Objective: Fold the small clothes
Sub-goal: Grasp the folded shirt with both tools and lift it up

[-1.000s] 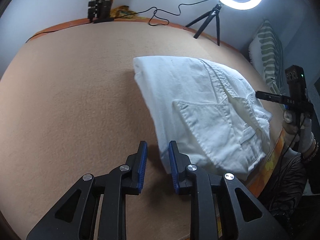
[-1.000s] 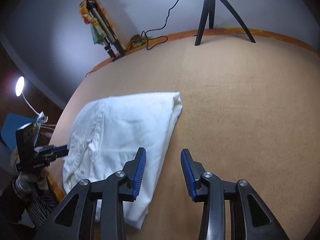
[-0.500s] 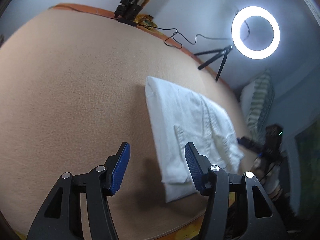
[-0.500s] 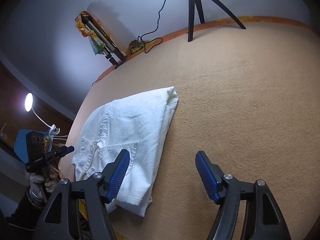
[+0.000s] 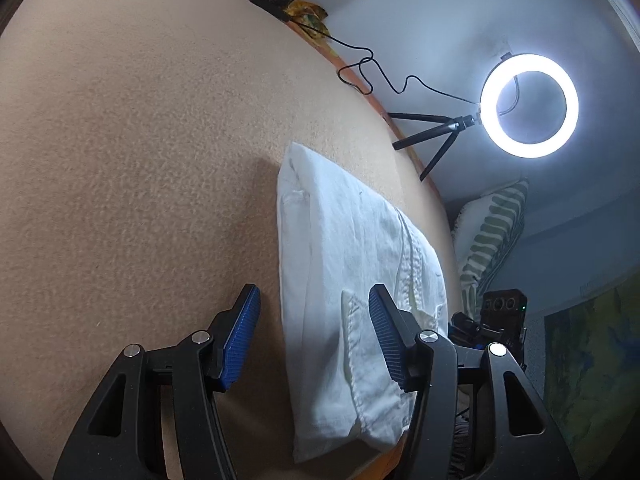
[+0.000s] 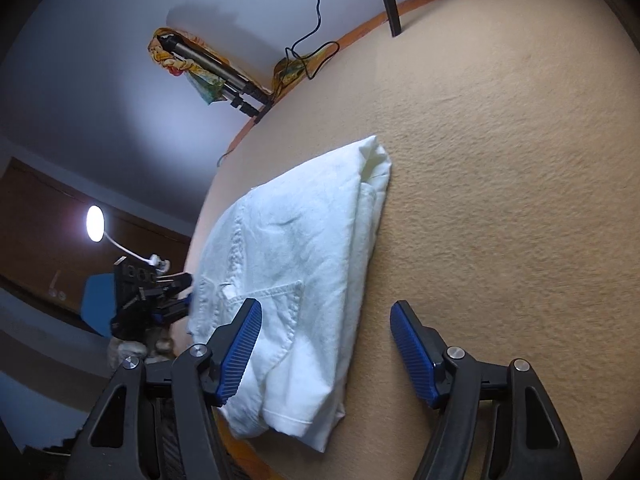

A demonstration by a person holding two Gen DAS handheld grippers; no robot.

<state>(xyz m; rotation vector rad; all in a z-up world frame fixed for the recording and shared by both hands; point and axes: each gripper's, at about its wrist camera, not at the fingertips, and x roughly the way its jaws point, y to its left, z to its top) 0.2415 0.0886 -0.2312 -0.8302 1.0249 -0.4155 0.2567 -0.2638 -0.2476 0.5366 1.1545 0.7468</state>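
- The folded white garment, a thick woven cotton bundle with stitched seams and a patch pocket, lies flat near the tabletop's edge, its long axis running away from both claws.
- The left claw tilts downward, blue ribbed pads apart but closing; the garment's near end lies between and below them, ungripped.
- The right claw also slants down, jaws wide, closing, over the garment's other long edge, clamping nothing.
- The tabletop is covered in nubbly tan fabric.
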